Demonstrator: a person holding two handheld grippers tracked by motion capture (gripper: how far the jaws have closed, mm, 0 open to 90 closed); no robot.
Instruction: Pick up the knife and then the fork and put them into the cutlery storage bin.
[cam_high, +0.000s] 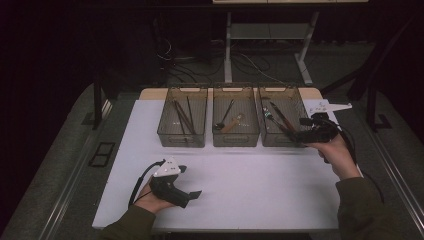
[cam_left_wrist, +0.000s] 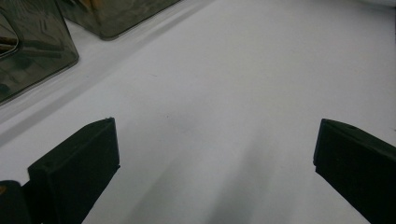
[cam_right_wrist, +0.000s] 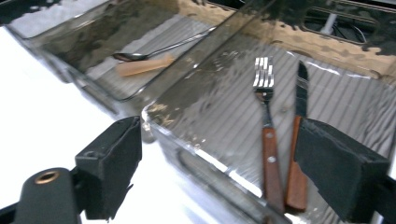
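1. A white table (cam_high: 240, 180) holds three clear smoked bins in a row at its far edge.
2. The right gripper (cam_high: 306, 131) is held at the near right corner of the right bin (cam_high: 295, 97). Its jaws stand wide apart with nothing between them.
3. In the right gripper view a fork (cam_right_wrist: 266, 126) and a knife (cam_right_wrist: 299, 140), both wooden-handled, lie side by side on the ribbed floor of that bin. One black jaw covers part of the knife's handle.
4. The middle bin (cam_high: 235, 137) holds a spoon (cam_right_wrist: 154, 50) and a pale wooden piece (cam_right_wrist: 142, 66), blurred through the wall.
5. The left bin (cam_high: 183, 139) holds thin dark sticks, too small to identify.
6. The left gripper (cam_high: 192, 195) rests low over bare table near the front left, jaws apart and empty. Its hand is mostly hidden beneath it.
7. The room beyond is too dark to read.
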